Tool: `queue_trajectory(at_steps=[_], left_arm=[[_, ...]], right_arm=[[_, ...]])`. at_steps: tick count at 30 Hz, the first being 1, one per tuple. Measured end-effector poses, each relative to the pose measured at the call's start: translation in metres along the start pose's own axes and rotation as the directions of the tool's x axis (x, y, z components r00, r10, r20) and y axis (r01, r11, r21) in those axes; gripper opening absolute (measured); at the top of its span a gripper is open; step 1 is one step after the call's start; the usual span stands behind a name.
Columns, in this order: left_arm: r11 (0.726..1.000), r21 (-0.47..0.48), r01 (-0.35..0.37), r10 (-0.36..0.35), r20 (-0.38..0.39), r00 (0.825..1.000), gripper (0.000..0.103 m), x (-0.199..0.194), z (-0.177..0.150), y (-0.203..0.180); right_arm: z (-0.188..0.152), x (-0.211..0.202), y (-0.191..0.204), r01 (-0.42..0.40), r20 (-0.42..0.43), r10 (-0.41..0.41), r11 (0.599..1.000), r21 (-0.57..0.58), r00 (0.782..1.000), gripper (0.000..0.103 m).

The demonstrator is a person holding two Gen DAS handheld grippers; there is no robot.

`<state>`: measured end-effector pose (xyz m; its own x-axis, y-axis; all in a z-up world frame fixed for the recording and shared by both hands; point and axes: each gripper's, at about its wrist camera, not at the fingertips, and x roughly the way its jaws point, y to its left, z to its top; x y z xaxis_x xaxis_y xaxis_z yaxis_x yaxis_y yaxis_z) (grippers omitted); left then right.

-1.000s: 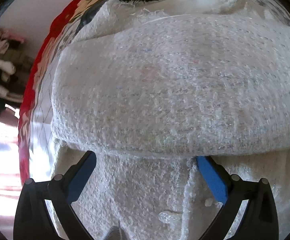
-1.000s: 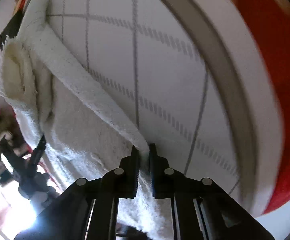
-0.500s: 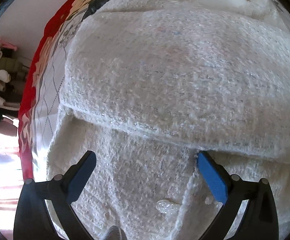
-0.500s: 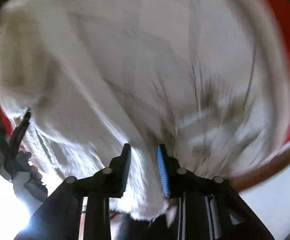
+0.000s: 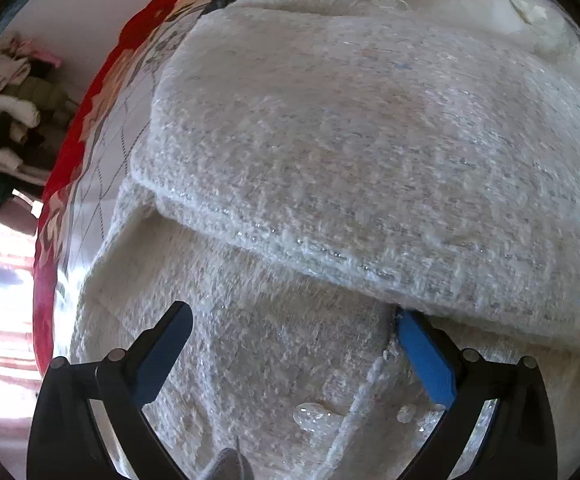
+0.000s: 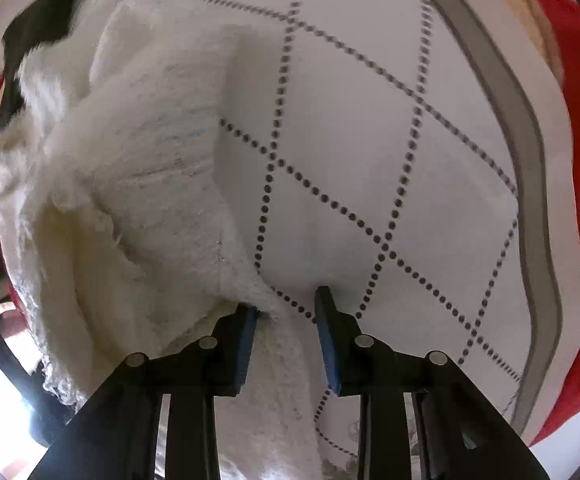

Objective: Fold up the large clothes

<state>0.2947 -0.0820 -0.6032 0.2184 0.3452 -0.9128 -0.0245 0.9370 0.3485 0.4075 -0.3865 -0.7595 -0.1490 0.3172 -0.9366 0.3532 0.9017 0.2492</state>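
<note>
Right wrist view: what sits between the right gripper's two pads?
A fuzzy edge of the white sweater lies loose in the closing right gripper, with the dotted white sheet beneath.

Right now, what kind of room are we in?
Probably a bedroom. The fuzzy white sweater lies on a white quilted bedspread with a red border, and folded clothes are piled nearby.

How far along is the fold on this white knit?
Done: one flap of the white knit garment lies folded across its body. In hand: nothing; the left tool is open, the right tool is closing, a fabric edge between its pads, ungripped. Left: remaining folds on the quilted cover.
</note>
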Motion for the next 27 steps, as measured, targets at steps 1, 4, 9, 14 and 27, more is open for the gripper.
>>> queue_trajectory(at_steps=[1, 4, 9, 14, 27], left_arm=[[1.0, -0.009, -0.011, 0.011, -0.003, 1.0, 0.103, -0.002, 0.0, -0.001], [0.997, -0.026, -0.078, 0.078, -0.007, 0.997, 0.103, -0.02, -0.004, -0.003], [0.991, -0.037, -0.131, 0.131, -0.007, 0.991, 0.103, -0.081, -0.034, -0.013], [0.989, 0.003, -0.149, 0.149, -0.055, 0.987, 0.103, -0.138, -0.085, -0.054], [0.879, 0.369, -0.302, 0.319, 0.015, 0.948, 0.103, -0.162, -0.187, -0.217]], right_arm=[[0.007, -0.004, 0.005, 0.026, -0.029, -0.028, 0.998, -0.061, 0.999, 0.03], [0.015, -0.021, 0.01, 0.035, -0.109, -0.058, 0.979, -0.201, 0.992, 0.039], [0.016, -0.075, -0.037, 0.052, -0.122, -0.092, 0.953, -0.297, 0.988, 0.059], [0.015, -0.111, -0.083, 0.137, -0.102, -0.186, 0.921, -0.365, 0.977, 0.064], [-0.019, -0.13, -0.13, 0.206, -0.129, -0.226, 0.966, -0.157, 0.965, 0.064]])
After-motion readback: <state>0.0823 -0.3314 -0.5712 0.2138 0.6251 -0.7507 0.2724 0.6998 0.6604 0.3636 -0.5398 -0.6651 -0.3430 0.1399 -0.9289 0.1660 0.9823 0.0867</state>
